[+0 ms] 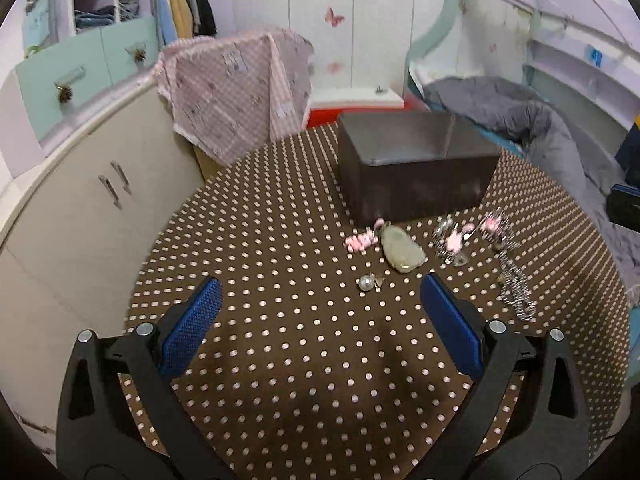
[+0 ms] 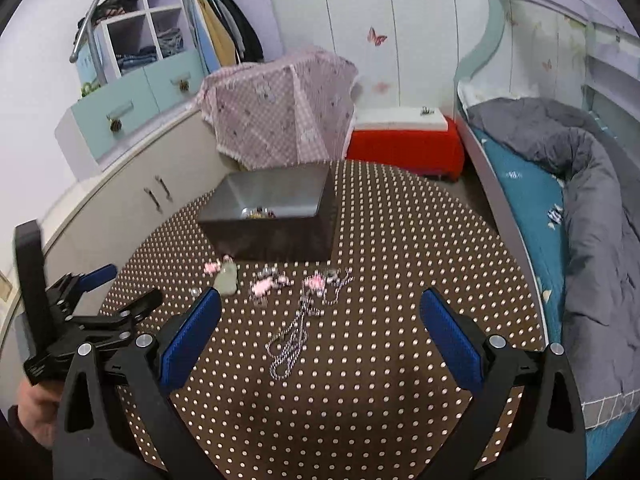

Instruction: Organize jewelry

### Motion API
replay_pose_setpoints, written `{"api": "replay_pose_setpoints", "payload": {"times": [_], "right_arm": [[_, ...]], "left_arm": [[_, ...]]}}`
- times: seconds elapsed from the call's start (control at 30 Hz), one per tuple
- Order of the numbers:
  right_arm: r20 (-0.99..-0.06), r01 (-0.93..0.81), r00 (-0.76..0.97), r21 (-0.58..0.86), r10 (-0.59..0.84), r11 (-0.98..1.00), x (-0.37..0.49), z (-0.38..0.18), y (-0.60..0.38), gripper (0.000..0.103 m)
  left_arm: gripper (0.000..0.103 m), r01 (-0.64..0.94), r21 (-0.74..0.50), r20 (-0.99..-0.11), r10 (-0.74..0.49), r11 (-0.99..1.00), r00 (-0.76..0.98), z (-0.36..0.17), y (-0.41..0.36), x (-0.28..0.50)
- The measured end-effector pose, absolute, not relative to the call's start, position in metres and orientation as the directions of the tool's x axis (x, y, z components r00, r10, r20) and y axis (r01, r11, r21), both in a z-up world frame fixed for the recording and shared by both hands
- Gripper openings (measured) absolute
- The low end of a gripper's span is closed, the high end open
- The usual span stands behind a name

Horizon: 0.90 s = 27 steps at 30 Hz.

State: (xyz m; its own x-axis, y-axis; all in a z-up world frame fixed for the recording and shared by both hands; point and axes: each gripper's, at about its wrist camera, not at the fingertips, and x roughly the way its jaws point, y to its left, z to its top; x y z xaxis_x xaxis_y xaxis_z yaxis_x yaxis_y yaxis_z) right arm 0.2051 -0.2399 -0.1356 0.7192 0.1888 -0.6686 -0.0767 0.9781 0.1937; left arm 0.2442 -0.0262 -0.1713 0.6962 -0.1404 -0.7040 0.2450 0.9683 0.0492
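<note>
1. Hovering over the polka-dot tablecloth [image 1: 280,360], I hold my left gripper [image 1: 320,292] with its blue pads spread wide and nothing between them.
2. My right gripper [image 2: 320,304] is likewise wide apart and empty above the same cloth.
3. The dark box [image 2: 276,216] stands open toward the far side of the table; from the right wrist view a few small pieces of jewelry [image 2: 258,213] lie in its bottom.
4. Just in front of the box, on the cloth, lie the loose pieces: a pale green stone pendant [image 1: 402,249], a pink beaded piece [image 1: 360,240] touching its box-side end, and a pearl earring [image 1: 366,282] nearer to me than the pendant.
5. To the right of the pendant, also before the box, sit pink-and-silver trinkets [image 1: 454,240], blurred.
6. A silver chain necklace [image 2: 290,340] trails from them away from the box, toward my right gripper.
</note>
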Motion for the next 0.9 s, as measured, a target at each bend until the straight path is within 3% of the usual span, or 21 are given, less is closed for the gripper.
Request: {"api": "replay_pose_setpoints", "payload": {"times": [0.17, 0.33, 0.37, 0.47, 0.83, 0.9], "right_arm": [[-0.686, -0.075, 0.701, 0.198, 0.193, 0.977, 0.205, -0.147, -0.242, 0.096], [-0.702, -0.066, 0.687, 0.198, 0.188, 0.978, 0.209, -0.156, -0.246, 0.096], [-0.705, -0.064, 0.685, 0.198, 0.187, 0.978, 0.210, -0.158, -0.247, 0.096], [-0.713, -0.064, 0.676, 0.194, 0.185, 0.979, 0.213, -0.163, -0.249, 0.096], [-0.751, -0.125, 0.632, 0.148, 0.194, 0.981, 0.245, -0.191, -0.227, 0.095], [-0.759, -0.138, 0.622, 0.133, 0.191, 0.981, 0.256, -0.198, -0.218, 0.085]], "left_arm": [[0.085, 0.282, 0.041, -0.744, -0.159, 0.959, 0.649, -0.189, -0.036, 0.260], [0.052, 0.312, 0.006, -0.781, -0.191, 0.950, 0.595, -0.201, -0.042, 0.271], [0.034, 0.322, -0.005, -0.781, -0.205, 0.947, 0.590, -0.200, -0.043, 0.272], [0.012, 0.349, -0.038, -0.779, -0.246, 0.936, 0.577, -0.197, -0.044, 0.270], [0.012, 0.326, -0.082, -0.744, -0.275, 0.942, 0.608, -0.179, -0.028, 0.242], [0.012, 0.327, -0.082, -0.736, -0.278, 0.941, 0.617, -0.173, -0.025, 0.236]]}}
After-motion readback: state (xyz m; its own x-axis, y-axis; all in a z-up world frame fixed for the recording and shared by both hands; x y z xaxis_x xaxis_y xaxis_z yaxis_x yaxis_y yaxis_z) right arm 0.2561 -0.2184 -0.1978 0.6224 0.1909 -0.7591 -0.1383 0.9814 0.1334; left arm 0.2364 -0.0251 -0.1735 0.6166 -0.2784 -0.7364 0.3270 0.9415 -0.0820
